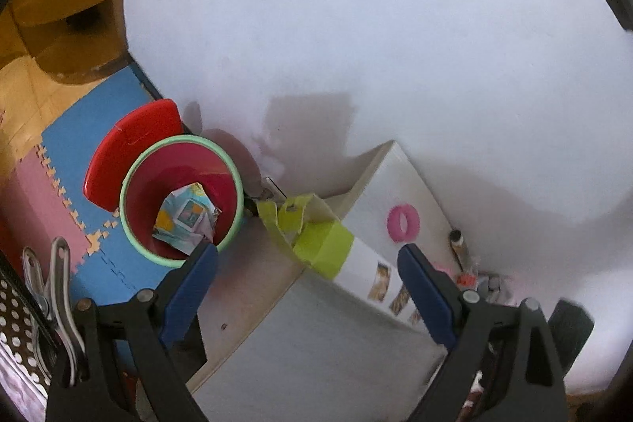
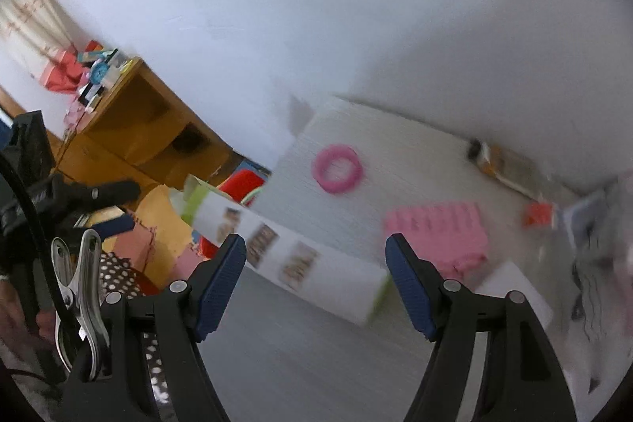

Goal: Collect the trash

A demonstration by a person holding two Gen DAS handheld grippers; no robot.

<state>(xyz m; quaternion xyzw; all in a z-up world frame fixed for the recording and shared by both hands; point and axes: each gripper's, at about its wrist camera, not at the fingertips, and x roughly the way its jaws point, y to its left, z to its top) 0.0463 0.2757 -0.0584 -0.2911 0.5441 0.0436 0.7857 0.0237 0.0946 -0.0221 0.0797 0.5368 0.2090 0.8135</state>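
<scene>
A white and lime-green carton (image 1: 340, 256) with an opened flap lies on the white table (image 1: 316, 351), its green end over the table's left edge. My left gripper (image 1: 308, 275) is open, its fingers on either side of the carton, not touching. A red bin with a green rim (image 1: 182, 200) stands on the floor left of the table and holds a crumpled colourful paper (image 1: 186, 220). In the right wrist view the carton (image 2: 285, 252) lies ahead of my open, empty right gripper (image 2: 316, 260). This view is blurred.
A pink ring (image 1: 400, 221) (image 2: 337, 173), a pink block (image 2: 439, 240), a small bottle (image 1: 457, 244) and clutter (image 2: 585, 224) lie on the table by the white wall. A red chair (image 1: 130, 149), foam mats (image 1: 75, 153) and a wooden shelf (image 2: 138, 121) are to the left.
</scene>
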